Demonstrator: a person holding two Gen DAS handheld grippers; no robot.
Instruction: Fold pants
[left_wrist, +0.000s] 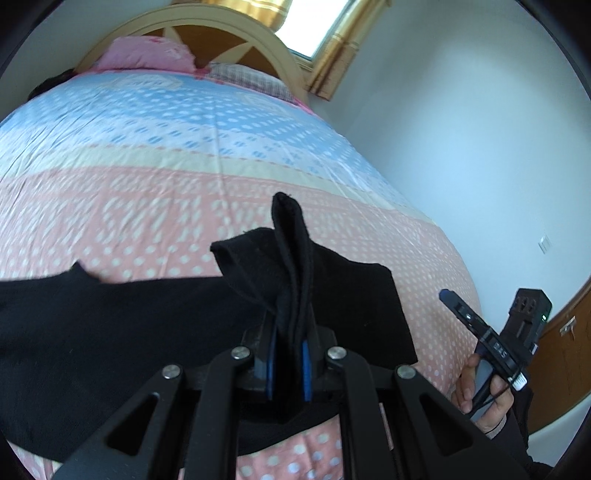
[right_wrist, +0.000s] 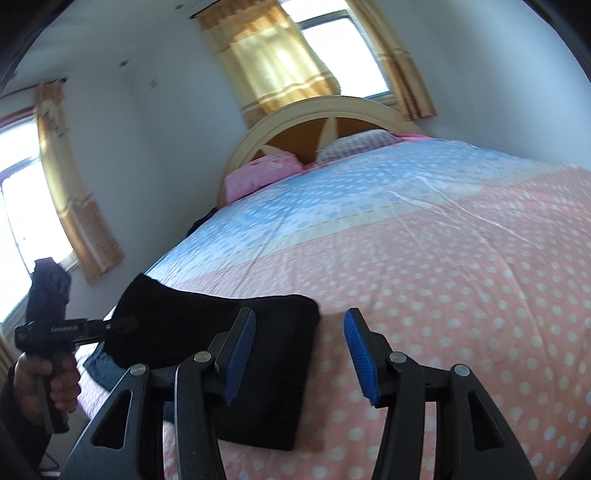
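Left gripper (left_wrist: 289, 363): fingers pinching a bunched fold of the black pants (left_wrist: 110, 332), the fabric edge sticking up past the blue pads. Right gripper (right_wrist: 299, 354): fingers spread, nothing between them, hovering just over the bed (right_wrist: 461, 277) at the pants' free end; the left finger overlaps the cloth in view, contact unclear.

Pants lie on the pink dotted part of the bed near its foot. From the right wrist view they read as a compact, multi-layer block, one end lifted toward the left gripper. Pillows (right_wrist: 266, 170) and headboard (right_wrist: 295, 122) well apart, out of play.

Judgement: mid-fold, late stage. Left is carrying one end over, right is free.

Next move likely needs: left lays its end squarely onto the stack, then lets go; right pins or takes the near edge so the layers don't slide. Risk: thick bunch in the left fingers drags the stack on release.
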